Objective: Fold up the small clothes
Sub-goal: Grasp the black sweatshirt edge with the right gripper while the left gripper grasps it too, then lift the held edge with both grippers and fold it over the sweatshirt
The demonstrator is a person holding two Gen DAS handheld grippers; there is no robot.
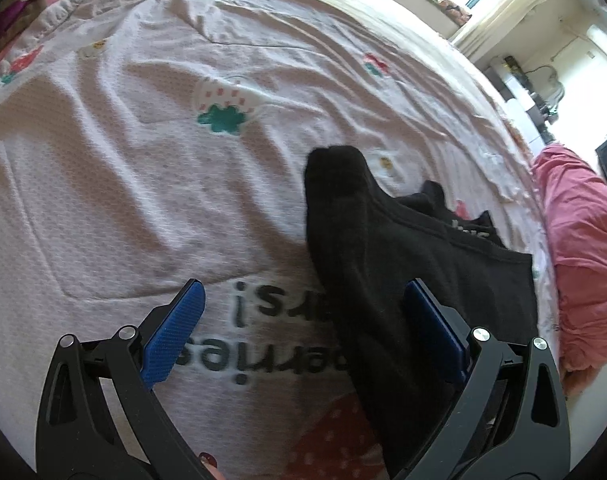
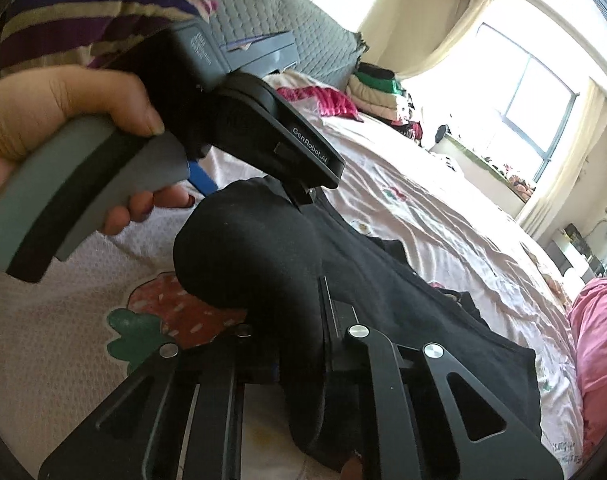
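On the pale pink strawberry-print bedsheet (image 1: pixel 151 168), my right gripper (image 2: pixel 299 364) is clenched on a small black knit sock (image 2: pixel 247 256), lifting it; my left gripper (image 1: pixel 303 320) hangs released beside it. Folding looks barely begun. A black garment (image 2: pixel 443 320) lies underneath, apparently unfolded; my right fingertips are hidden by cloth.

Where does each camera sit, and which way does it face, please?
Left wrist: on the left gripper, angled down at the bedsheet and black sock; its open blue-padded fingers show.
Right wrist: on the right gripper, looking across the bed toward the window; its black arms shut on the sock, and a hand holding the left gripper shows.
Shared: the sock, the black garment, the sheet, the pink blanket.
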